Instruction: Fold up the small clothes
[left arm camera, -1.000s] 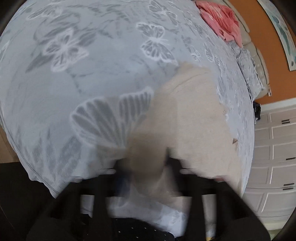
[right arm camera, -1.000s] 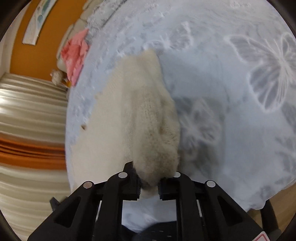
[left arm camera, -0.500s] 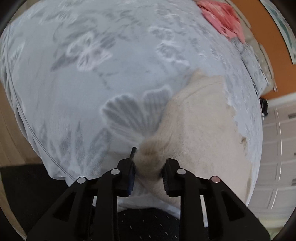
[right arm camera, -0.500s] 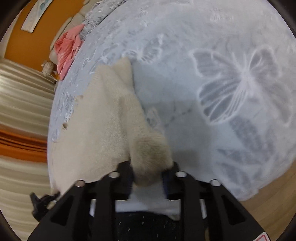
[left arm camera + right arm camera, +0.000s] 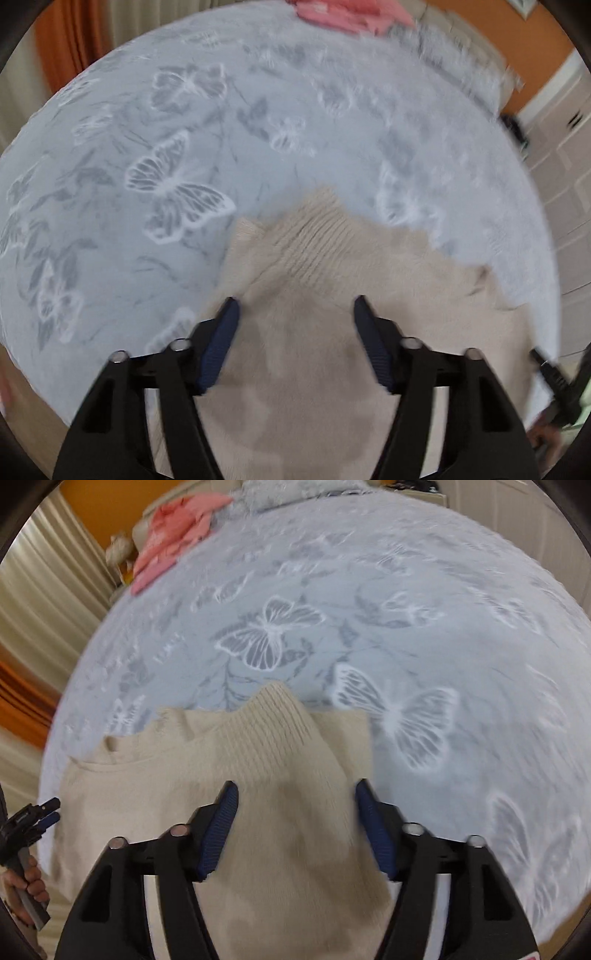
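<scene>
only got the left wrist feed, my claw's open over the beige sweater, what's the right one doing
Observer: The right claw is open too, its fingers either side of the beige sweater, gripping nothing.
Operator: anything off the sweater's left edge
Observer: The left claw shows there, held in a hand.
Operator: and past the pink cloth
Observer: By the pink garment, a small pale stuffed toy sits at the orange wall.
</scene>
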Demonstrator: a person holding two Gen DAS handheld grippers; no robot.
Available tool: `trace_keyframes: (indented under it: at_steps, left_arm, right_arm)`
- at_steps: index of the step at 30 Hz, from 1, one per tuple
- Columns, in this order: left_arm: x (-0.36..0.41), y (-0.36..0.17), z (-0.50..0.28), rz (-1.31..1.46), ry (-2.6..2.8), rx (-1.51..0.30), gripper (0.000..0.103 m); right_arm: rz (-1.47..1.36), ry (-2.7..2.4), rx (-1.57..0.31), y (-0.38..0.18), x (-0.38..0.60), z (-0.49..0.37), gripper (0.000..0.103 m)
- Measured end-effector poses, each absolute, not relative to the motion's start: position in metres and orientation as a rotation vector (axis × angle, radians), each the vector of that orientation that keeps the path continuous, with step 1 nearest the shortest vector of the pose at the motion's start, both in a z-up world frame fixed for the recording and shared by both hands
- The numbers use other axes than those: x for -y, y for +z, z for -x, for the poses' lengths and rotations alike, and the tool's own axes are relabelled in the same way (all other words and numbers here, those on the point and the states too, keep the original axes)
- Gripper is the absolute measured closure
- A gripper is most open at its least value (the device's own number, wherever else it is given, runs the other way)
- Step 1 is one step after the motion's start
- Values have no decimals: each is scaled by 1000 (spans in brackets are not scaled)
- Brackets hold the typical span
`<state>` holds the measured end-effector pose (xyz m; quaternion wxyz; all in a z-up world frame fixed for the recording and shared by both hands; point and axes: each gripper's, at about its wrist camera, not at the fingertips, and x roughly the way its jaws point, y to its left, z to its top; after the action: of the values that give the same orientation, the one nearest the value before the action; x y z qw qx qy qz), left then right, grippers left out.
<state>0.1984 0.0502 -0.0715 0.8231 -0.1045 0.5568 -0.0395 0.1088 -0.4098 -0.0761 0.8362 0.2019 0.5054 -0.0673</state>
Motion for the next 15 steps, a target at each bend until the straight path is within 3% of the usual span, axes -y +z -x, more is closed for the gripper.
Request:
trace_keyframes:
  at_steps: [1, 4, 7, 15]
  left_arm:
    - [-48, -80, -203, 207, -68, -1201, 55]
    - [-53, -90, -204, 220, -55, -1204, 55]
    - [-48, -95, -203, 159, -59, -1192, 54]
    - [-45, -88, -199, 104, -51, -1160, 52]
  right_arm:
    - [-422, -136, -1082, -80, 411, -113, 97]
    - [-453, -194, -1005, -75, 435, -111, 98]
    - [-576, -245, -1052, -116, 469, -105, 98]
    - [-521, -245, -962, -65, 430, -91, 85]
